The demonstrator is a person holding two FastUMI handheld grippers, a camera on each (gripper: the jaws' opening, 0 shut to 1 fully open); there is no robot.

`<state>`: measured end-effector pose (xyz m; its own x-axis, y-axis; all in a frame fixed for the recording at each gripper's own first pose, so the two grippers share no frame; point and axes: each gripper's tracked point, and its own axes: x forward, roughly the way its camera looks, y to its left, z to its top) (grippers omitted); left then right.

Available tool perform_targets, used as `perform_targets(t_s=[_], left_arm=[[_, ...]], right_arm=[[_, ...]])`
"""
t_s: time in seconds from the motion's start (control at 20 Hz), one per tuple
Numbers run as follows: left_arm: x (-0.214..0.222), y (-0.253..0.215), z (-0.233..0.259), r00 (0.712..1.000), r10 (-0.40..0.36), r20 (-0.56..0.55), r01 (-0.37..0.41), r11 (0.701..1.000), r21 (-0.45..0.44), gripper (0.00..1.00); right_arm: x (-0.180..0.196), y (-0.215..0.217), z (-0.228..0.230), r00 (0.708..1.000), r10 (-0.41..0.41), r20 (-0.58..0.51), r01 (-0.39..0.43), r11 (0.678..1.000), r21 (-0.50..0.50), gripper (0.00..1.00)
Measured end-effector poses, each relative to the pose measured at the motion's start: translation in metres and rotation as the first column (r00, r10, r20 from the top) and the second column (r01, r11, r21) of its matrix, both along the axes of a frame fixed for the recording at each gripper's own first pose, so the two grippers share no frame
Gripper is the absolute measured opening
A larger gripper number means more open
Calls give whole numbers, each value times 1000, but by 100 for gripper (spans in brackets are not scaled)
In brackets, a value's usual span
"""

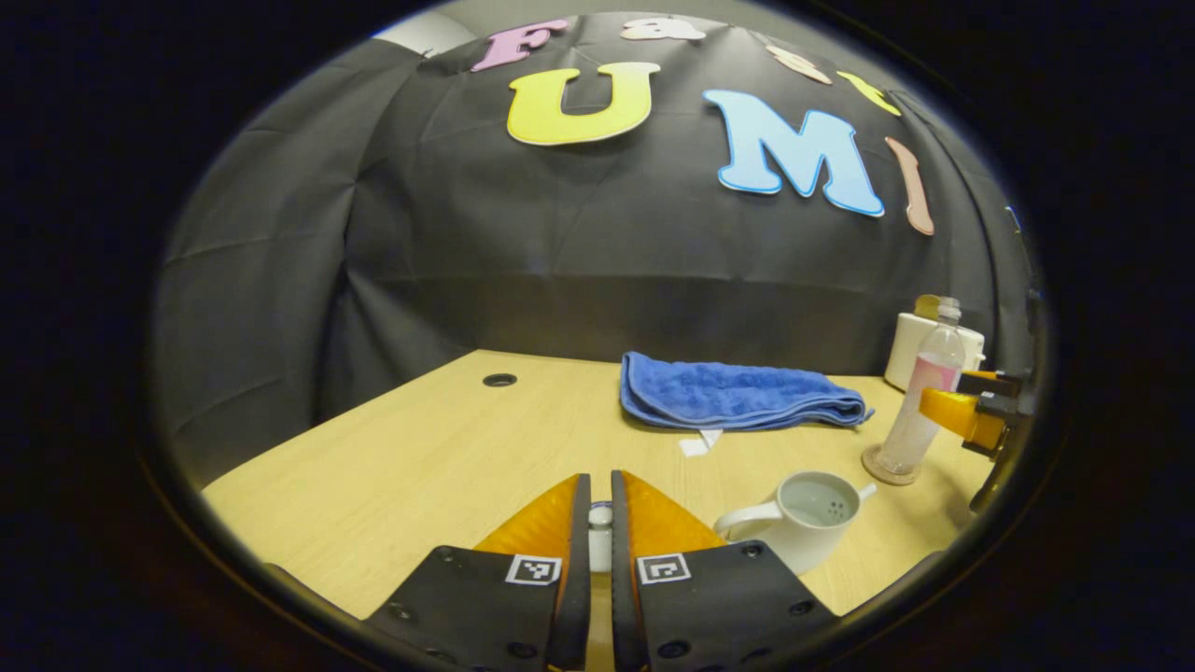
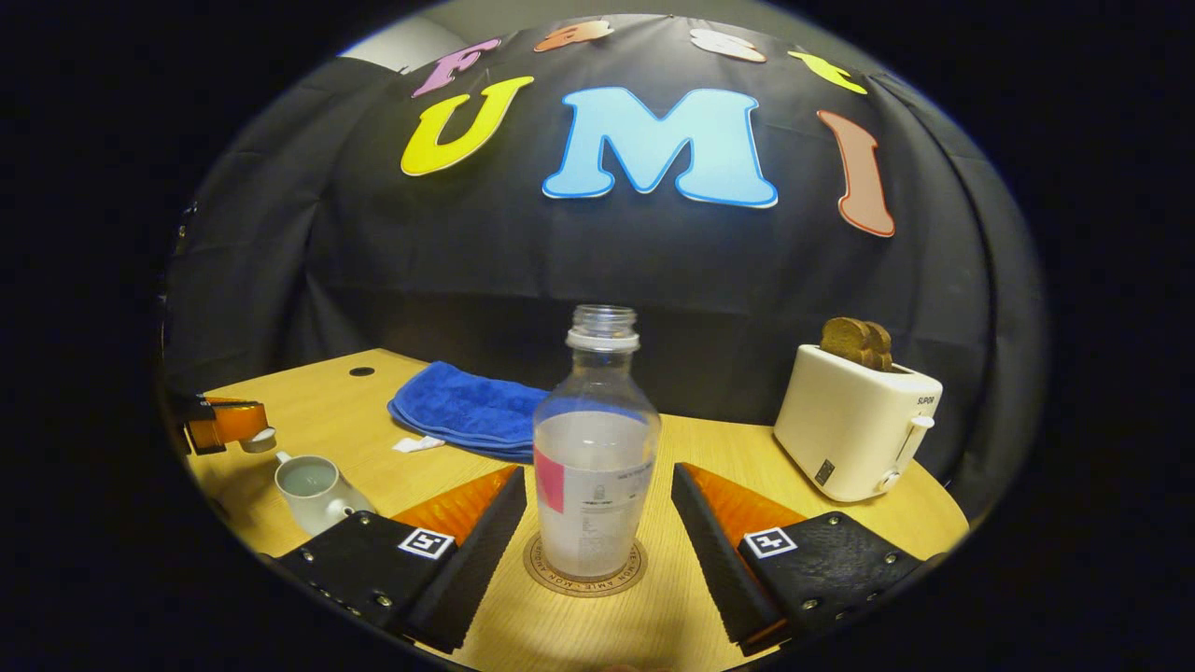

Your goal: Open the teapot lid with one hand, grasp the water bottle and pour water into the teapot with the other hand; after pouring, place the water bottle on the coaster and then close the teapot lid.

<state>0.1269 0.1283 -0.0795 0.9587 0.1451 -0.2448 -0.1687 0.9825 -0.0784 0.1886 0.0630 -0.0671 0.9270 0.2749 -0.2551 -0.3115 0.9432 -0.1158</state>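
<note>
Standing on its coaster (image 2: 585, 567) near the table's (image 1: 448, 448) front edge, the water bottle (image 2: 595, 448) sits between the right gripper's (image 2: 595, 509) spread fingers, apart from both. The left gripper (image 1: 600, 523) pinches the small white lid (image 1: 600, 537) beside the open teapot (image 1: 808, 523). Judged next: back the right fingers straight off, then lower the lid squarely onto the teapot's rim.

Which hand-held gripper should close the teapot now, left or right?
Left. The left hand-held gripper pinches the lid beside the open teapot. The right hand-held gripper stands open around the water bottle on its coaster.
</note>
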Motion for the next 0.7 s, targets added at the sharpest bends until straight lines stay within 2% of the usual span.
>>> perform_targets(t_s=[0.15,0.35,0.55,0.7], left_arm=[[0,-1,3,1000,-4,8,4,1000,-7,16],[-1,-5,7,999,-35,23,36,999,-29,17],[2,-26,21,995,-81,51,83,995,-49,16],[9,-40,26,992,-110,58,112,993,-36,17]], right_arm=[[-16,-19,17,995,-78,58,76,997,34,97],[-62,-36,23,975,-180,129,173,983,61,97],[-105,-35,23,968,-190,164,184,982,50,97],[-119,-26,26,969,-185,162,176,982,69,97]])
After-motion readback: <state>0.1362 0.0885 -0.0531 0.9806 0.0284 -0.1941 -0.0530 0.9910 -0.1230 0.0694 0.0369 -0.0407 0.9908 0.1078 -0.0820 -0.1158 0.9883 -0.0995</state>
